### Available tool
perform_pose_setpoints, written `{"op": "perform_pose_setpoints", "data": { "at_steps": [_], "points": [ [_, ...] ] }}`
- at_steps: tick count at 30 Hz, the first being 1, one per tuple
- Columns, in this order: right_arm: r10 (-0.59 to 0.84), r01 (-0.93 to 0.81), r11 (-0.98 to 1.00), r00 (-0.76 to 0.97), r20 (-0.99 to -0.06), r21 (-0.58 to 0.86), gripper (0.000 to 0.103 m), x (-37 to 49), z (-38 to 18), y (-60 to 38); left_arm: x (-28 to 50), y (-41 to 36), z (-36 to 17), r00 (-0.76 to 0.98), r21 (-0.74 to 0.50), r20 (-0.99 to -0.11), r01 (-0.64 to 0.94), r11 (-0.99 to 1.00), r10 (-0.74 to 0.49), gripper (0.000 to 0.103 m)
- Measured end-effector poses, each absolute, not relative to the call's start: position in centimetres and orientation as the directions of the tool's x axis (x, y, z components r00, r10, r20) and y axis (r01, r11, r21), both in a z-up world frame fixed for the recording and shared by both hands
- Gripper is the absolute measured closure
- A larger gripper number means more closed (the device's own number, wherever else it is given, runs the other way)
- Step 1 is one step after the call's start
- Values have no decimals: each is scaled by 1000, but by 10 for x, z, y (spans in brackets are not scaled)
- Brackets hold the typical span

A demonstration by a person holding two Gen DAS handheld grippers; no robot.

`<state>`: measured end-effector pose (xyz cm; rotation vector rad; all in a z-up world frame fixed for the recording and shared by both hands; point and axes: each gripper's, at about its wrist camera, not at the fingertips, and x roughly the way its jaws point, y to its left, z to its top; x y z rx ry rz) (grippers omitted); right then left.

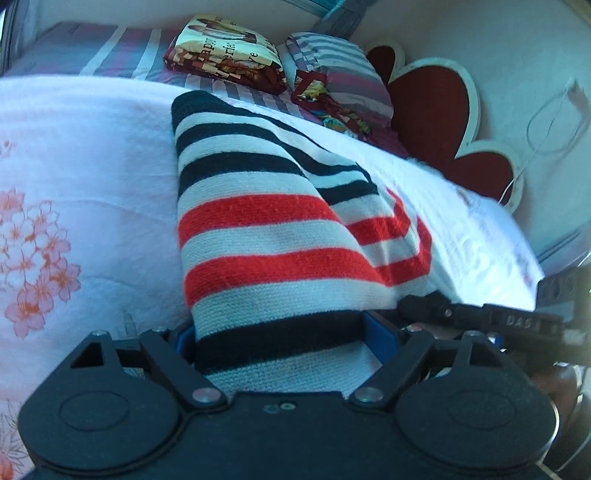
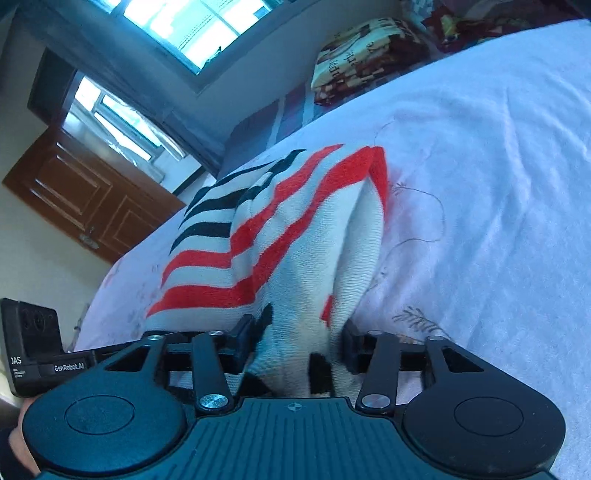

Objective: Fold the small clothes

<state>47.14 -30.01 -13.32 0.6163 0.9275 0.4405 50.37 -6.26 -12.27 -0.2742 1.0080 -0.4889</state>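
Note:
A knitted garment (image 1: 258, 221) with red, white and dark navy stripes lies partly folded on a white blanket with pink flowers (image 1: 92, 166). Its near end rises toward both grippers. My left gripper (image 1: 282, 332) stands wide open; a flat band of the garment spans between its blue pads (image 1: 380, 328) without being bunched. In the right wrist view the same garment (image 2: 295, 229) runs up from the blanket (image 2: 480, 166) into my right gripper (image 2: 299, 332), which is shut on a bunched fold of it. The two grippers are close side by side at the garment's near edge.
Folded printed blankets (image 1: 229, 51) and a striped pillow (image 1: 340, 74) lie at the far end of the bed. A red heart-shaped panel (image 1: 436, 122) stands against the wall on the right. A brown door (image 2: 85, 195) and a window (image 2: 192, 22) lie beyond the bed.

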Motion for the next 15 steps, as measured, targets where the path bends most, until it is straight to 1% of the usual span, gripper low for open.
{"op": "perform_pose_setpoints", "data": {
  "at_steps": [1, 4, 6, 8, 11, 15],
  "points": [
    [578, -95, 767, 529, -621, 634, 53, 472, -129, -295, 504, -65, -122, 442, -423, -745, 268, 866, -500, 20],
    [530, -142, 823, 539, -655, 550, 66, 470, -120, -279, 501, -74, -117, 458, -365, -754, 305, 880, -472, 28],
    [509, -162, 843, 552, -661, 513, 69, 468, -116, -270, 496, -78, -111, 474, -320, -753, 345, 883, -457, 40],
    [497, -176, 851, 573, -652, 495, 70, 458, -115, -264, 490, -82, -105, 491, -274, -753, 371, 887, -438, 45],
    [489, -202, 857, 606, -627, 473, 71, 447, -102, -252, 482, -85, -97, 507, -242, -751, 386, 890, -424, 49],
    [457, -251, 885, 629, -629, 392, 71, 437, -79, -222, 467, -81, -82, 525, -222, -737, 407, 886, -426, 49]
  ]
}}
